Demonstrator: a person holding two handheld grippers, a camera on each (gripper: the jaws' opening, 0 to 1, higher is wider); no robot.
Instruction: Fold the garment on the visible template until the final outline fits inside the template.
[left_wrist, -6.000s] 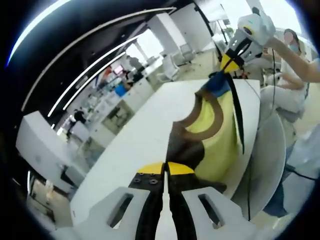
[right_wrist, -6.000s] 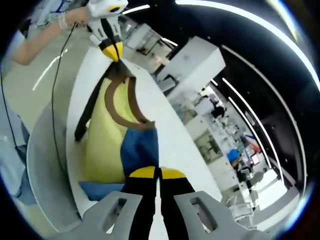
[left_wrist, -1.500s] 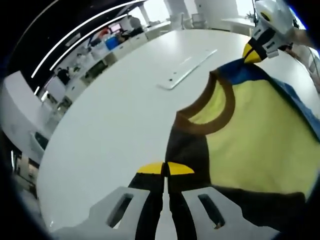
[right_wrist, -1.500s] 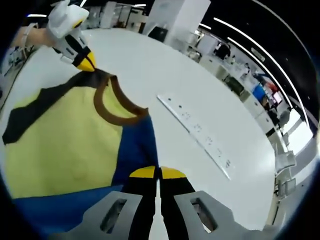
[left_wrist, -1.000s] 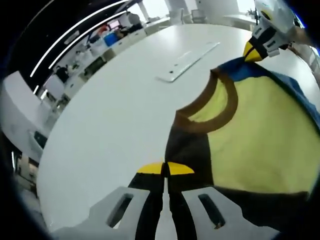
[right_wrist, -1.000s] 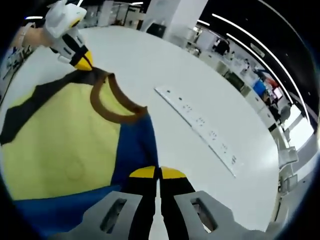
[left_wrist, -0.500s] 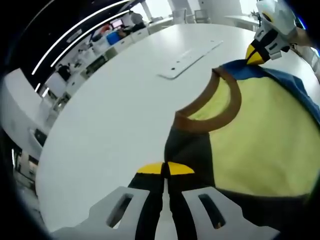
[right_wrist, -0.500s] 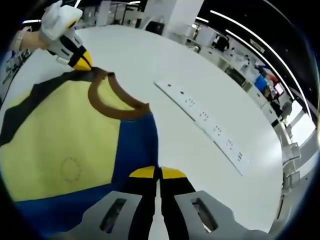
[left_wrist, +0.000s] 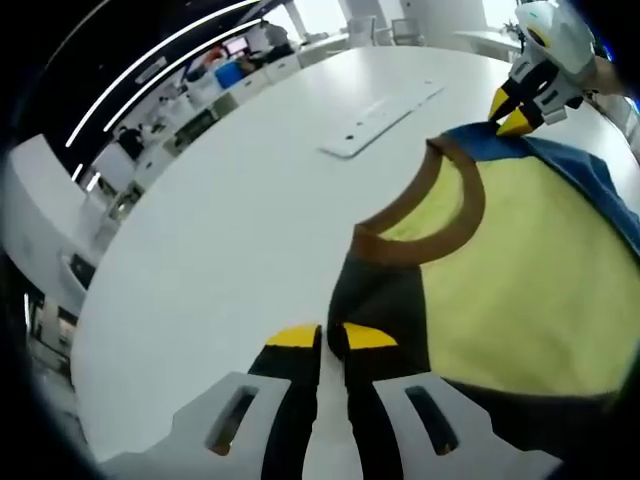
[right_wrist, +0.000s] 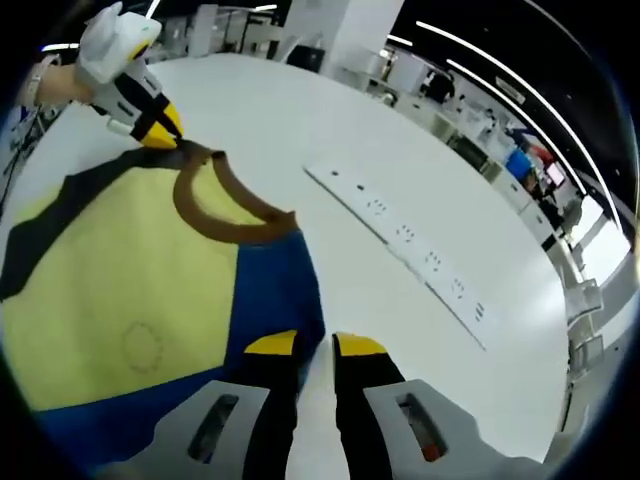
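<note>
Garment (left_wrist: 500, 270) lies flat between parted fingers (left_wrist: 368, 336).

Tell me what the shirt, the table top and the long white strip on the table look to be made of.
Shirt: soft matte knit cloth, it seems; it lies limp, and the brown collar looks like a ribbed band.
Table: smooth white top, faint sheen; likely laminate, cannot be sure.
Strip: flat, stiff, white, with small dark holes or marks; plastic or painted metal, hard to tell.
</note>
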